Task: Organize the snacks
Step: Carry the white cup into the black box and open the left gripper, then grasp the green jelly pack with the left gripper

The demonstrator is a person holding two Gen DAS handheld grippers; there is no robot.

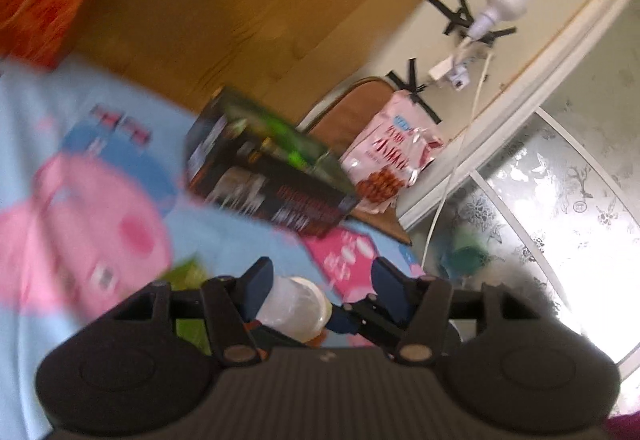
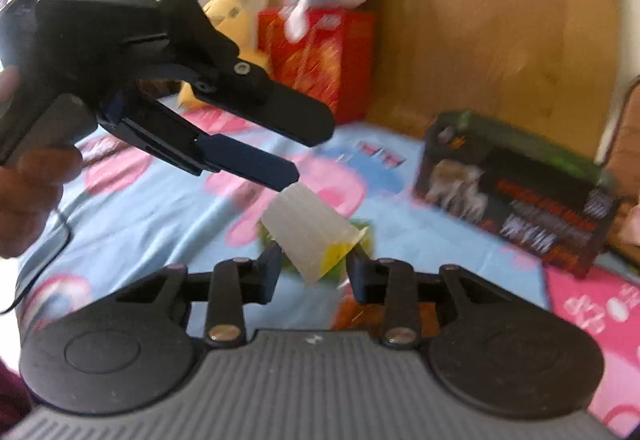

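Translucent plastic snack cup [image 2: 310,236] with a yellow lid hangs pinched in my left gripper [image 2: 298,156] above the blue cartoon bedsheet [image 2: 160,208], right gripper [image 2: 314,272] spread, dark box [image 2: 516,192] and pink bag [image 1: 390,156] seemingly unsorted.

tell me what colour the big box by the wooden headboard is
Red, with orange patterning; the box shows best in the right wrist view.

Snacks spread over a cartoon-print bedsheet.
A translucent ribbed cup [image 2: 310,236] tilts in mid-air. A dark box [image 2: 516,188] lies flat near a pink packet [image 1: 390,156]; a red box [image 2: 320,60] stands behind.
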